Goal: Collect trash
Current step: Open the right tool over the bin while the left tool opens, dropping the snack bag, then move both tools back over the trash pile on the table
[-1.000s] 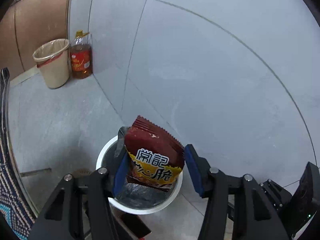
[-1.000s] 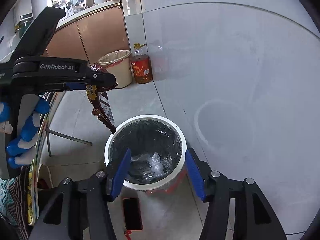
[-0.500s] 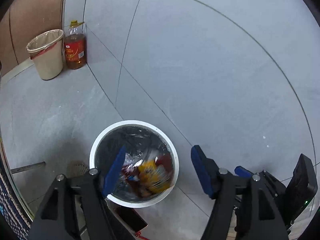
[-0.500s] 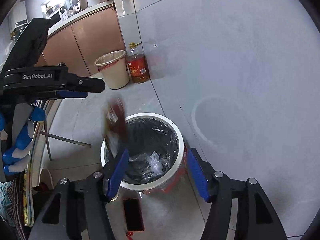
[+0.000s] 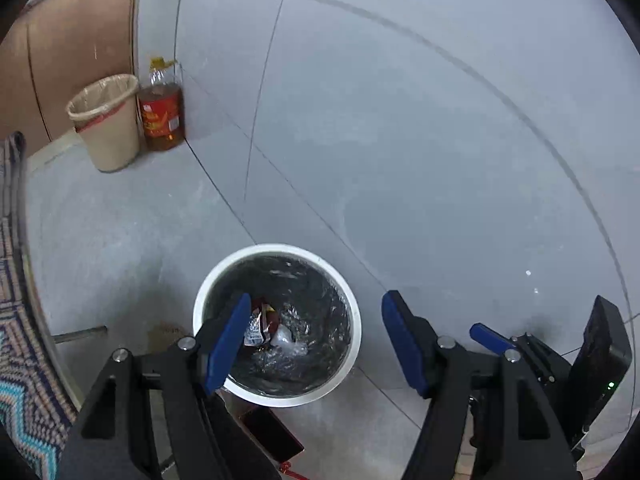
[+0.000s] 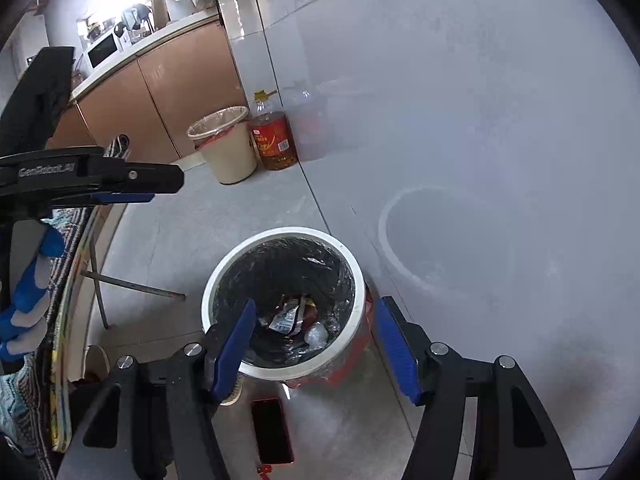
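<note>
Both sets of jaws stand apart and empty: left gripper (image 5: 312,338) spread wide, right gripper (image 6: 314,346) a little less so, each hanging over the white bin (image 6: 352,264) with nothing between the blue pads. Snack wrapper (image 6: 290,316) lies at the bottom of the black liner beside a clear scrap of plastic (image 6: 316,334), so this piece of trash looks delivered. Judging the step in hand: draw the left gripper back clear of the rim without brushing the liner, then turn toward whatever trash is left; keep the jaws wide for the next pickup. Dark red phone-like slab (image 6: 272,430) lies on the floor just in front of the bin; best not knocked. Left view shows the floor tiles and wall, a beige bin (image 5: 106,120) and oil bottle (image 5: 162,112) in the corner, a patterned cloth at the edge. Right view adds the kitchen counter with appliances, the left gripper seen side-on, and a blue-and-white gloved hand (image 6: 26,312) on its handle.
</note>
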`<state>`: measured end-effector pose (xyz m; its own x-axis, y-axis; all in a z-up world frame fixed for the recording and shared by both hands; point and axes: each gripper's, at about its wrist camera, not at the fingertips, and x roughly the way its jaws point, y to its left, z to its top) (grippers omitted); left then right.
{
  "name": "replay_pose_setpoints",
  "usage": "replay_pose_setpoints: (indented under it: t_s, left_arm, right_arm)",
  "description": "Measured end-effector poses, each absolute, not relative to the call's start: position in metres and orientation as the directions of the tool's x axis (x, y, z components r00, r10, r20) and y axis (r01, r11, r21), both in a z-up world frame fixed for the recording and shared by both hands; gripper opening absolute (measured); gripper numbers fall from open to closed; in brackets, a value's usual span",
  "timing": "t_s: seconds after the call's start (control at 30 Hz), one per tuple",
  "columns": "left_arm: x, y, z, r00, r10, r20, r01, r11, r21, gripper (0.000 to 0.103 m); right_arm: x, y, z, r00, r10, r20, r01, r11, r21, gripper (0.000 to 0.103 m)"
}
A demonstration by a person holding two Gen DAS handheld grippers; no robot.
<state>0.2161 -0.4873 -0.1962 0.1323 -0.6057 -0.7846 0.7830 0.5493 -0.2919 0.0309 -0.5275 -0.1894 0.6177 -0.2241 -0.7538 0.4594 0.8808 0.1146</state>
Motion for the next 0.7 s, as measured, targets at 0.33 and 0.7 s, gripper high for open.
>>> replay_pose_setpoints:
  t_s: [0.33, 0.7]
  left_arm:
    - [0.183, -0.408, -0.117, 0.21, -0.703, -0.679, 0.817, 0.507, -0.273, 0.067]
    - [0.179, -0.238, -0.053, 0.413, -0.698, -0.584, 0.735, 0.635, -0.239, 0.067]
  right_arm:
    - [0.026, -0.488, -0.128, 0.711, -0.236, -0.663, 0.394, 0.914, 0.097, 0.06]
    - [0.035, -0.397, -0.051, 0.845, -0.128, -0.52, 0.206, 0.974, 0.095, 0.06]
